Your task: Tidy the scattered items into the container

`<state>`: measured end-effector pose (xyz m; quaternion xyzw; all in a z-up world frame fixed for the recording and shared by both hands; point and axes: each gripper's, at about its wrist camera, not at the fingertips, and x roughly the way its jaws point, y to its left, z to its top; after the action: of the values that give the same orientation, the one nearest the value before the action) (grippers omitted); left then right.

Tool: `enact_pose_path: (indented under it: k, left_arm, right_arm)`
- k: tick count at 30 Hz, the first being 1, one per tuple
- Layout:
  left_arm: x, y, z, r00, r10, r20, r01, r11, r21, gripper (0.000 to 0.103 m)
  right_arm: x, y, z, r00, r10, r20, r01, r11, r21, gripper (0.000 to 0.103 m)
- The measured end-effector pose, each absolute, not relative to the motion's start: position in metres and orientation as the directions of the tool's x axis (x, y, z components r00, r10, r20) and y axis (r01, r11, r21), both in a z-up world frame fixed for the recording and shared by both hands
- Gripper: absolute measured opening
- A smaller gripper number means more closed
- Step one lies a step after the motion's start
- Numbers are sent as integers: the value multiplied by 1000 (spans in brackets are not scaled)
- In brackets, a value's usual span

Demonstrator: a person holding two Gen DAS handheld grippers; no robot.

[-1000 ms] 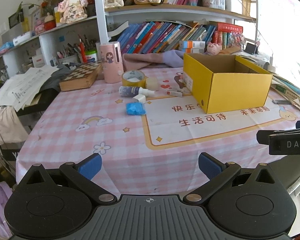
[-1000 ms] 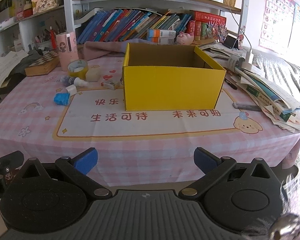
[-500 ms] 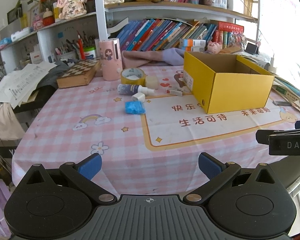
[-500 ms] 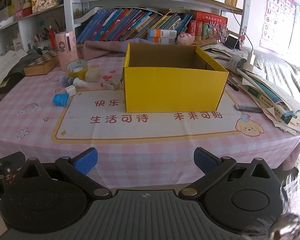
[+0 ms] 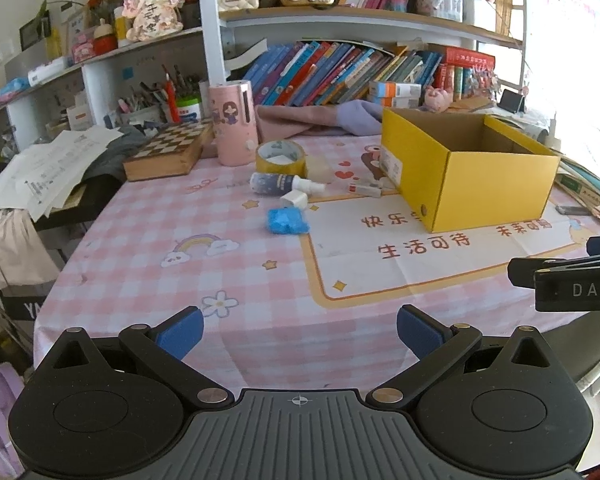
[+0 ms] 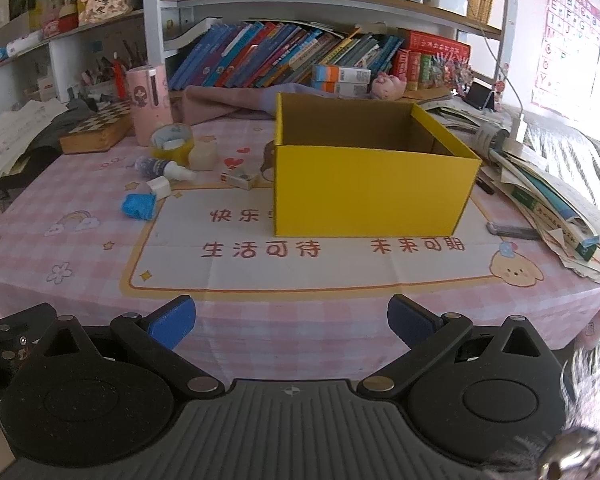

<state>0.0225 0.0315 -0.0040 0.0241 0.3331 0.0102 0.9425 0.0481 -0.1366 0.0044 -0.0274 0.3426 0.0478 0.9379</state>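
Evidently both tools, left (image 5: pixel 298 326) and right (image 6: pixel 290 318), hung apart, so approaching the blue wad (image 5: pixel 287 220) squarely seemed wisest before the box (image 6: pixel 370 196).

The left gripper (image 5: pixel 298 330) is level, with its two black linkage arms spread wide and its blue fingertips (image 5: pixel 180 330) well apart; nothing sits between them. The right gripper (image 6: pixel 291 322) is in the same pose: linkage arms splayed, blue fingertips (image 6: pixel 410 322) well apart, gap unoccupied. The two grippers are side by side. In the left wrist view, the right gripper's black body (image 5: pixel 572 280) projects in at the right edge. In the right wrist view, part of the left gripper's body (image 6: pixel 8 340) shows at the left edge.
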Motion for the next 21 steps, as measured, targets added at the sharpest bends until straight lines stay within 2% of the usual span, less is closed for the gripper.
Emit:
enact_pose_path:
  k: [12,17,21]
  left_arm:
    - [34,46,-6,780,71,-622,-54,997,46,103]
    - [39,53,-9,775,91,-625,-75,996,53,103]
    - [48,58,-11,774,102,-625,-86,995,57,103]
  right_arm:
    - [62,-116,7,763,122,-634,-188,982,-37,101]
    - [73,-105,4,749,162,-643,-234,972,-28,91]
    - [83,-95,3,738,202,-644,-281,960,-20,78]
